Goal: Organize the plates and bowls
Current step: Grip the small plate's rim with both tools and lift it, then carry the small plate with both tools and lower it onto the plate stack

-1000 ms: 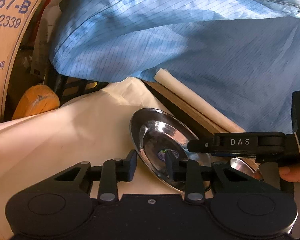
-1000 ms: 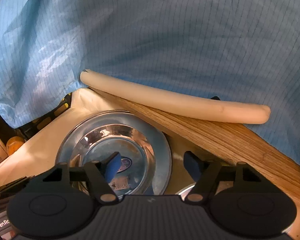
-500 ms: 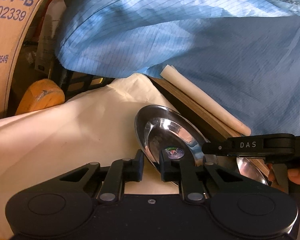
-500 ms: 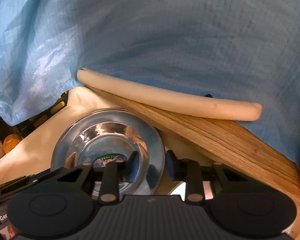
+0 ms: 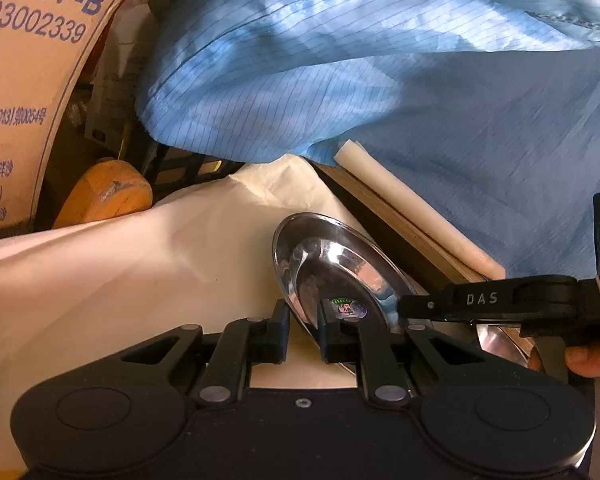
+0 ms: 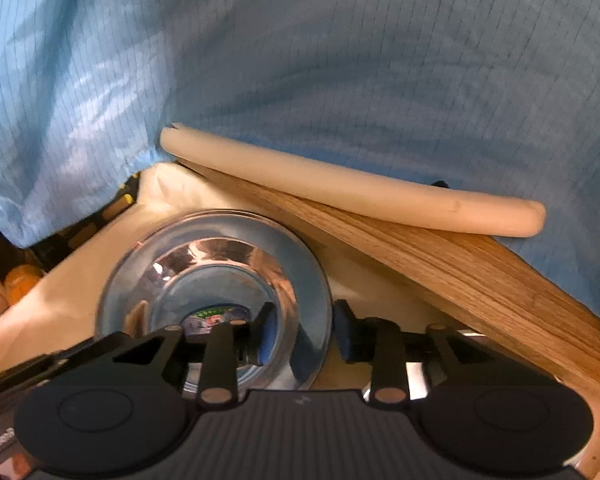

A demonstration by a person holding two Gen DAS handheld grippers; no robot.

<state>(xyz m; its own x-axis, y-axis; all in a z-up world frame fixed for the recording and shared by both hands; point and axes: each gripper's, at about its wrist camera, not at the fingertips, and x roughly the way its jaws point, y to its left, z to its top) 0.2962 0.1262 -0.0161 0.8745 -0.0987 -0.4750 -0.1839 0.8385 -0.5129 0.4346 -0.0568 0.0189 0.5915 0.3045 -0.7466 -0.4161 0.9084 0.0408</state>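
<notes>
Claws (image 5: 303,330) (image 6: 302,330) have closed onto plate (image 6: 216,280) rim.

A second steel dish (image 5: 500,340) peeks out behind the right gripper's arm (image 5: 500,300) (mostly covered). The cardboard box (image 5: 24,80) runs off the left edge, its print cut short.

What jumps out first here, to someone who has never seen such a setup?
A shiny steel plate on cream cloth, low in both views: the left gripper pinches its rim, and the right gripper is closing its jaws around the rim too. Above, blue pinstriped fabric fills the rest.
</notes>
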